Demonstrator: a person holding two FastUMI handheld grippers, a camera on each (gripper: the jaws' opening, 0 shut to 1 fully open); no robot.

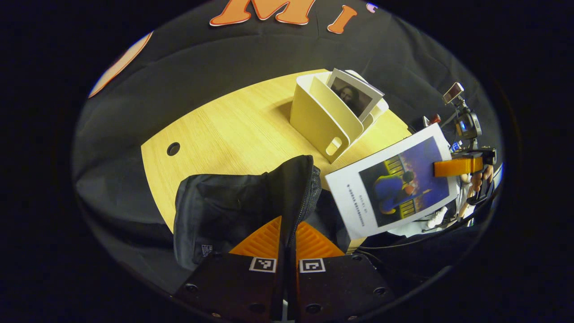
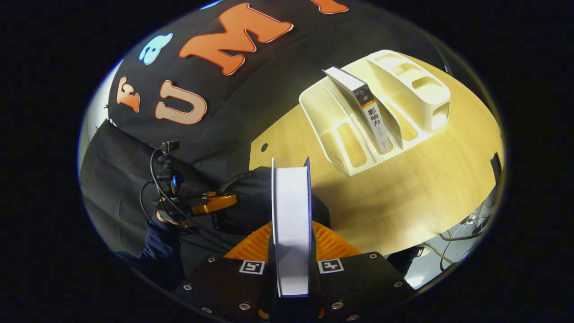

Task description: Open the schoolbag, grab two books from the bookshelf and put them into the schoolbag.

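Observation:
The black schoolbag [image 1: 224, 202] lies on the wooden table [image 1: 215, 130] near its front edge. My left gripper [image 1: 287, 224] is shut on its zipper edge and holds that flap upright. Right of the bag hangs a book with a blue picture cover [image 1: 394, 184], the right gripper [image 1: 448, 167] clamped on its far edge. In the right gripper view that book [image 2: 291, 215] stands edge-on between the fingers of my right gripper [image 2: 291, 231], above the bag [image 2: 251, 197] and the left gripper [image 2: 226, 199]. The cream bookshelf [image 1: 323, 121] holds another book [image 1: 354, 96], also leaning in the bookshelf [image 2: 350, 152] as a book [image 2: 372, 119].
A round cable hole [image 1: 173, 148] sits in the table's left part. A camera on a stand [image 1: 466, 121] rises past the right edge. A dark sleeve [image 2: 157, 237] holds the left gripper. Cables [image 2: 462, 229] hang beyond the table's near right edge.

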